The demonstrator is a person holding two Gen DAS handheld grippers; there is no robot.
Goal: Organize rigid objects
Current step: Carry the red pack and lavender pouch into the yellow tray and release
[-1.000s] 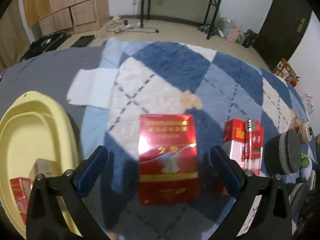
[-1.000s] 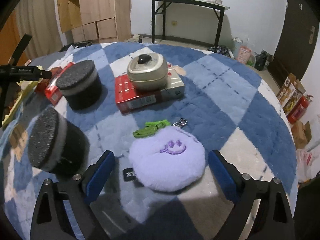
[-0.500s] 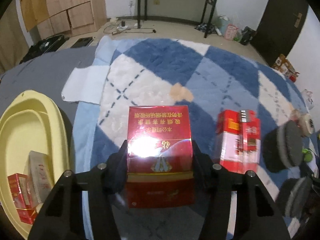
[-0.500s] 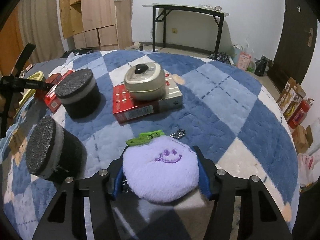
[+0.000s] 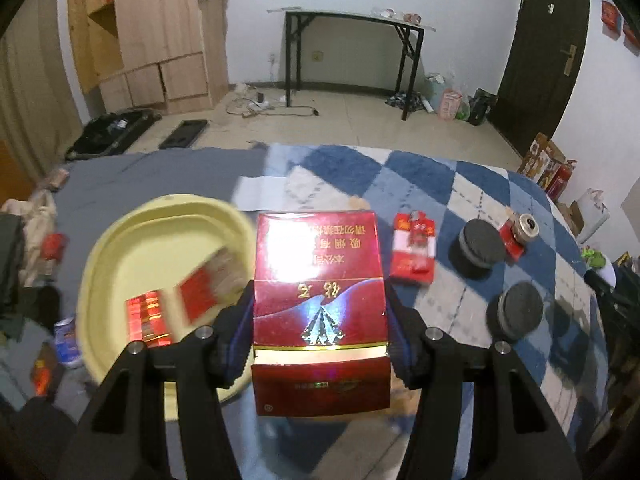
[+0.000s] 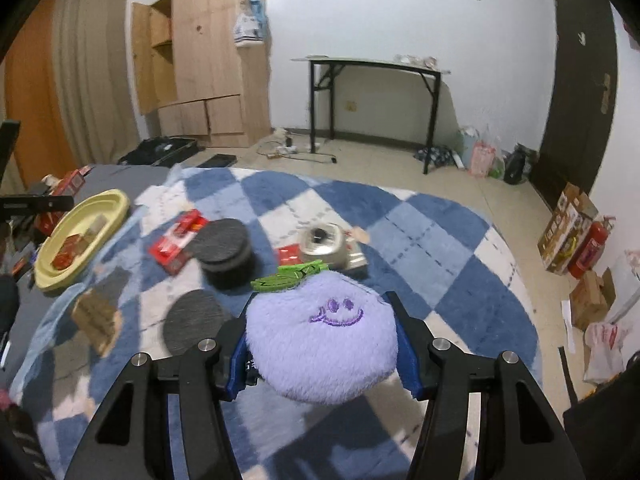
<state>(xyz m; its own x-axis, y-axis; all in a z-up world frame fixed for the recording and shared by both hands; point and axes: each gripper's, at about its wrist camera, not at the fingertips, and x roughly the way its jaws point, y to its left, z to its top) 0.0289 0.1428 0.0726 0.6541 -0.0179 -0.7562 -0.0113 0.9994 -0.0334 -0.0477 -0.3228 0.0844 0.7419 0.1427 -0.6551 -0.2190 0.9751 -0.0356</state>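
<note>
Where the tiled floor (image 6: 400, 168) ends, a checkered blanket (image 6: 420, 240) lies.

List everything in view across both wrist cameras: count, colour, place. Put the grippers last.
large carton: one, red, held in the left gripper, off the rug
plush toy: one, purple with a green leaf, held in the right gripper
tray: one, pale yellow, on the grey cover left of the rug, with red packs inside
small pack: one, red and white, on the rug
foam cylinders: two, dark grey, on the rug
metal pot: one, beige-silver, on a flat red box
rug: one, blue and white diamonds
folding table: one, black-legged, by the far wall
wardrobe: one, light wood, back left
door: one, dark, right wall
left gripper: black, shut on the carton
right gripper: black, shut on the plush
</note>
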